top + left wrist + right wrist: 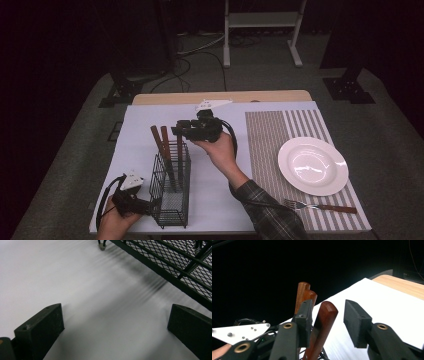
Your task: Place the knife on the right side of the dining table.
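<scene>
With the right tongs [328,322] spread around but not yet pressed on the nearest wooden handle [322,327] standing in the wire caddy [170,192], beside which the left tongs [112,330] are held open, a skewed closure is judged likely to tip the caddy on the desk [215,200].

Wire basket [171,192] with upright wooden handles [166,145] blocks left-centre; open cloth between basket and plate [313,165].
</scene>
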Demonstrator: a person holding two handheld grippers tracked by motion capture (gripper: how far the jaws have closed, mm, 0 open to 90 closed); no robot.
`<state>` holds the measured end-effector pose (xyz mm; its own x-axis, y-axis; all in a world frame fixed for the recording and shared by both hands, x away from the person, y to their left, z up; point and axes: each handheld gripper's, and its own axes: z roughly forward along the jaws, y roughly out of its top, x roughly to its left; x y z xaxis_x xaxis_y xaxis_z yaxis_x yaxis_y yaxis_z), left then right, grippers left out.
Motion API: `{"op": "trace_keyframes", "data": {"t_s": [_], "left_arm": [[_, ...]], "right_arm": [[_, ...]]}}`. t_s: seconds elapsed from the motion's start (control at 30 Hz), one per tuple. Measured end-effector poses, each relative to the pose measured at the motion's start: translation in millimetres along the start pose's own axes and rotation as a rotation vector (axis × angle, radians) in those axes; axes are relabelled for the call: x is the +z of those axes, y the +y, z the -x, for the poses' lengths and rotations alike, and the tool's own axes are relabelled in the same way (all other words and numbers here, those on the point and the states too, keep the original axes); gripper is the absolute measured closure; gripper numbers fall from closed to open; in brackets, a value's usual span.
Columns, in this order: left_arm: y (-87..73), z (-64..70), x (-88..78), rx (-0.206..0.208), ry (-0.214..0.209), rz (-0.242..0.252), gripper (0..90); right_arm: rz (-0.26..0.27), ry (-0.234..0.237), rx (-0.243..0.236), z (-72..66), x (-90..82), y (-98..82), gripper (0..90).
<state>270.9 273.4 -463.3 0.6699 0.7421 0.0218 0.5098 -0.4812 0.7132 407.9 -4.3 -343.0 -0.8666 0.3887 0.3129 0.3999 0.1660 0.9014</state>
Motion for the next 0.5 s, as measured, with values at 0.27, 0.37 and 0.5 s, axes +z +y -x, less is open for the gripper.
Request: {"op": "trace_keyframes", "data": {"t_s": [0.27,0.37,0.5], "left_arm": [[0.0,0.0,0.0,0.000,0.000,0.000,0.0],[0.0,0.1,0.1,-0.002,0.000,0.002,0.0],[0.0,0.1,0.1,-0.002,-0.001,0.002,0.0]], "right_arm": [[0.006,0.015,-0.003,-2.7,0.4,-0.4,70.3],[0.010,0.022,-0.002,-3.9,-1.1,-0.5,70.8],[0.027,0.046,-0.006,-8.5,-4.8,-0.7,72.7]]}}
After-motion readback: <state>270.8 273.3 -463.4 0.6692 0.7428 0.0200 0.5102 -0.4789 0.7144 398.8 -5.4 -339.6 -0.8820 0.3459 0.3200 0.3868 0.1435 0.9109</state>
